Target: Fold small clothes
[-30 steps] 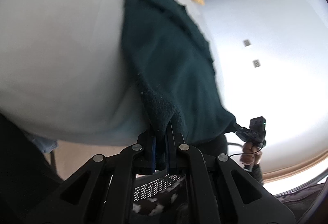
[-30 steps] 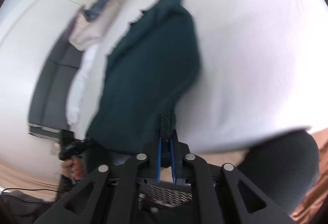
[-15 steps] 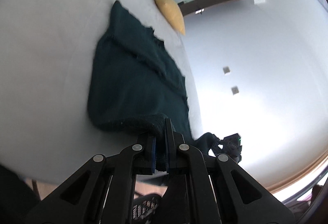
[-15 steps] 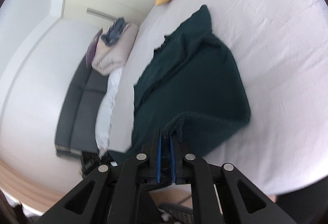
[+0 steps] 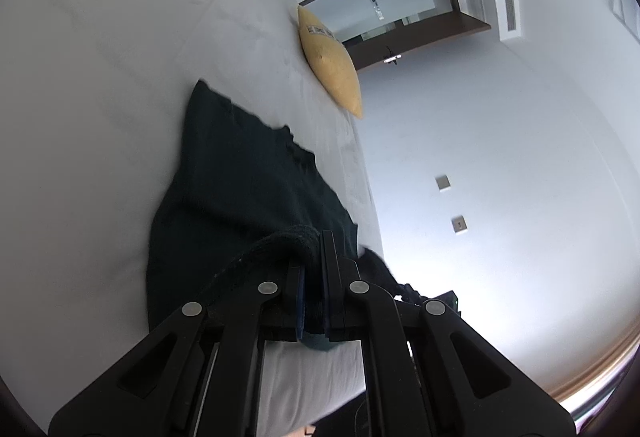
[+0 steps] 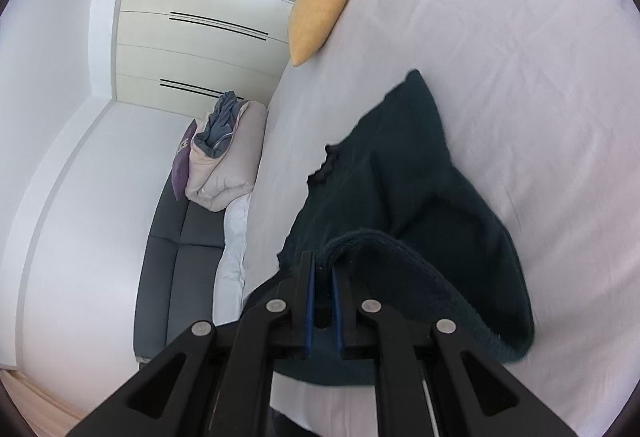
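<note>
A dark green knitted garment (image 5: 240, 189) lies spread on a white bed (image 5: 100, 97), its near hem lifted and curling back over itself. My left gripper (image 5: 314, 277) is shut on one corner of that hem. In the right wrist view the same garment (image 6: 420, 173) stretches away from me, and my right gripper (image 6: 322, 285) is shut on the other hem corner, whose ribbed edge (image 6: 420, 261) arches to the right. The far end of the garment rests flat on the sheet.
A yellow cushion (image 5: 330, 65) sits at the far edge of the bed, also in the right wrist view as the cushion (image 6: 320, 9). Beside the bed stands a grey sofa (image 6: 172, 245) with folded bedding (image 6: 228, 153). White wardrobe doors (image 6: 200, 49) stand behind.
Both grippers have carried the near hem up and forward over the bed. The garment, which hung off the bed edge, now lies on the sheet with its near part folding over.
</note>
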The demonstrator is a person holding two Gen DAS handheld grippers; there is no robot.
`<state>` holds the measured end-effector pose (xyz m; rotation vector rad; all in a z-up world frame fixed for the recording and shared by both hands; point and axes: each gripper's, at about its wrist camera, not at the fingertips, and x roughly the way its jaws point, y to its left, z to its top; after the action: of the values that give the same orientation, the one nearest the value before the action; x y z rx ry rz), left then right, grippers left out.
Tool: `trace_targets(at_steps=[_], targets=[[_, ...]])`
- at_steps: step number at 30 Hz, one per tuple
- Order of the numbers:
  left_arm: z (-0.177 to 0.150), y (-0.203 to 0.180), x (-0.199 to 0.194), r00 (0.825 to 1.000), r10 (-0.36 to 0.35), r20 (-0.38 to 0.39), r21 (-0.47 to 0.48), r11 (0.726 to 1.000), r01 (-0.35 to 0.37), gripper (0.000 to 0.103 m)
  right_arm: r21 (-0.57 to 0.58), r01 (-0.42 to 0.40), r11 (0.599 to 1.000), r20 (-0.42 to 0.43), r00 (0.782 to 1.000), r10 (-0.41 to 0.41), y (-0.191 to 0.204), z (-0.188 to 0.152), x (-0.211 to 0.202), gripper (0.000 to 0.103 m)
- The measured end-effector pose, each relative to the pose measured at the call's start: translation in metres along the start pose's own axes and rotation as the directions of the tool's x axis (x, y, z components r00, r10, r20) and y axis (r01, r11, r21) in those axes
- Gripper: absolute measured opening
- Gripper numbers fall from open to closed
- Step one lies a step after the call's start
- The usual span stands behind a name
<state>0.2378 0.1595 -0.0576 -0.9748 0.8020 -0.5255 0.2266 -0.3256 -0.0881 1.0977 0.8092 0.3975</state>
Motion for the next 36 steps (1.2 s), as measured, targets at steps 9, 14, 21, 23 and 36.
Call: trace_targets(at_steps=[9,14,21,23,36], targets=[[0.064,0.002,0.049,0.998,0.055,0.007,0.012,0.998,-0.055,0.005,-0.034,0.072,0.997,0.02,0.997,-0.072,0.005,0.052,0.051,0.009],[0.094,0.01,0.071,0.997,0.074,0.019,0.007,0.997,-0.074,0.004,-0.02,0.09,0.996,0.034,0.995,-0.09,-0.002,0.077,0.074,0.009],[0.128,0.028,0.119,0.99,0.141,-0.006,0.002,0.99,-0.141,0.004,0.016,0.129,0.991,0.053,0.99,-0.13,-0.016,0.106,0.102,0.009],[0.134,0.036,0.131,0.988,0.156,-0.011,-0.004,0.988,-0.156,0.005,0.026,0.146,0.989,0.053,0.988,-0.148,-0.021,0.113,0.11,0.009],[0.159,0.099,0.184,0.976,0.214,-0.036,-0.089,0.972,-0.217,0.006,0.137,0.211,0.968,0.045,0.975,-0.219,-0.062,0.139,0.147,0.013]])
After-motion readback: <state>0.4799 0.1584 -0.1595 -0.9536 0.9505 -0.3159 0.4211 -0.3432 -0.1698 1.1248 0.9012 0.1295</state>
